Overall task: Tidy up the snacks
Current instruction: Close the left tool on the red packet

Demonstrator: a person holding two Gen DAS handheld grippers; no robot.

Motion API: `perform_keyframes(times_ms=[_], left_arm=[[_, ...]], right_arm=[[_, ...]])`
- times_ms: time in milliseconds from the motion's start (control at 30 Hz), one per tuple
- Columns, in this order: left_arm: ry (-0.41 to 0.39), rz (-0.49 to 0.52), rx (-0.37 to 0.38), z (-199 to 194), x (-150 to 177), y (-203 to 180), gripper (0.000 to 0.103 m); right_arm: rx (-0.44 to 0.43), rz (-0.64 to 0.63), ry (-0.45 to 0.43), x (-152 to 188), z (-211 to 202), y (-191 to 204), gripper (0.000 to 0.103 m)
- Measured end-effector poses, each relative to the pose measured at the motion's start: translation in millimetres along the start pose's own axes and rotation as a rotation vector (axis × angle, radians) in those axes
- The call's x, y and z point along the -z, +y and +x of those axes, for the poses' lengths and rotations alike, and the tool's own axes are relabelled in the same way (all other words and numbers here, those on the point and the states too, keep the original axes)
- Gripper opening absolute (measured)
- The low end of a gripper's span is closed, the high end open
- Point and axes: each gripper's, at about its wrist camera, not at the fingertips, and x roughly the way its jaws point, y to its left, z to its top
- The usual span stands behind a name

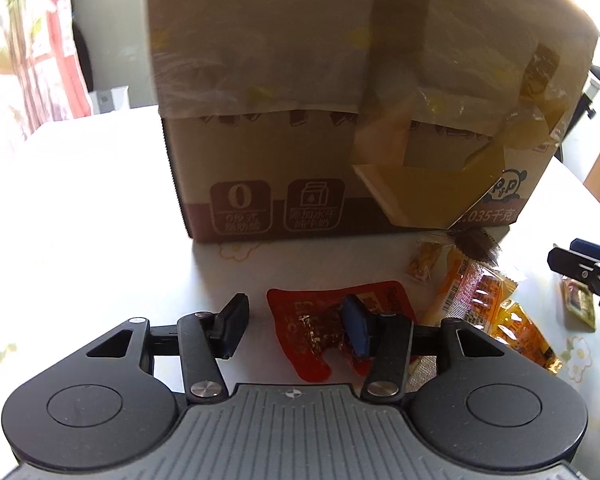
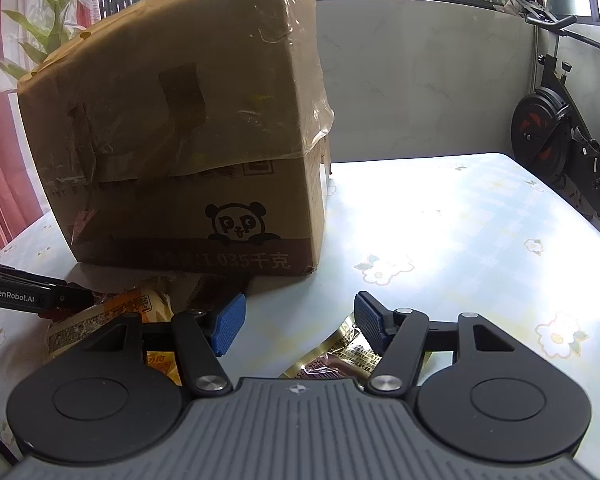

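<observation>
Carton (image 1: pixel 340 100) dominates both views: taped cardboard box with a panda logo, standing on the floral-cloth table (image 2: pixel 460 220), right behind the snack pile. It blocks everything beyond. Your left gripper (image 1: pixel 296 326) has its jaws apart; the red packet (image 1: pixel 328 320) lies flat on the cloth between them, the right-hand pad overlapping its edge, the left-hand pad clear of it. No squeeze visible. To its right: orange packets (image 1: pixel 484 300), a small clear sachet (image 1: pixel 422 260) and a dark wrapper (image 1: pixel 476 242) near the carton's base. Your right gripper (image 2: pixel 300 324) is also open, nothing between the pads; a gold-edged packet (image 2: pixel 340 354) sits just below its right-hand finger. Only the right view shows the exercise bike (image 2: pixel 560 128) past the table and the windows behind. Only the left view shows the red packet.
</observation>
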Motion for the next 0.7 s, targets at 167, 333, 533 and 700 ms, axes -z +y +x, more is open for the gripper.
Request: perform_keyframes(times_ms=[167, 333, 533, 700], left_arm=[[-0.056, -0.086, 0.024, -25.1, 4.0, 15.1, 0.055], [-0.033, -0.056, 0.018, -22.2, 11.0, 9.3, 0.055], [-0.023, -0.005, 0.013, -9.6, 19.4, -1.6, 0.055], [-0.026, 0.05, -0.023, -7.3, 23.4, -10.6, 0.055]], right_arm=[[-0.003, -0.007, -0.001, -0.1, 0.2, 1.3, 0.064], [-0.003, -0.013, 0.003, -0.3, 0.3, 2.4, 0.064], [-0.001, -0.003, 0.001, -0.4, 0.1, 1.0, 0.064], [-0.004, -0.014, 0.005, -0.7, 0.9, 3.1, 0.064]])
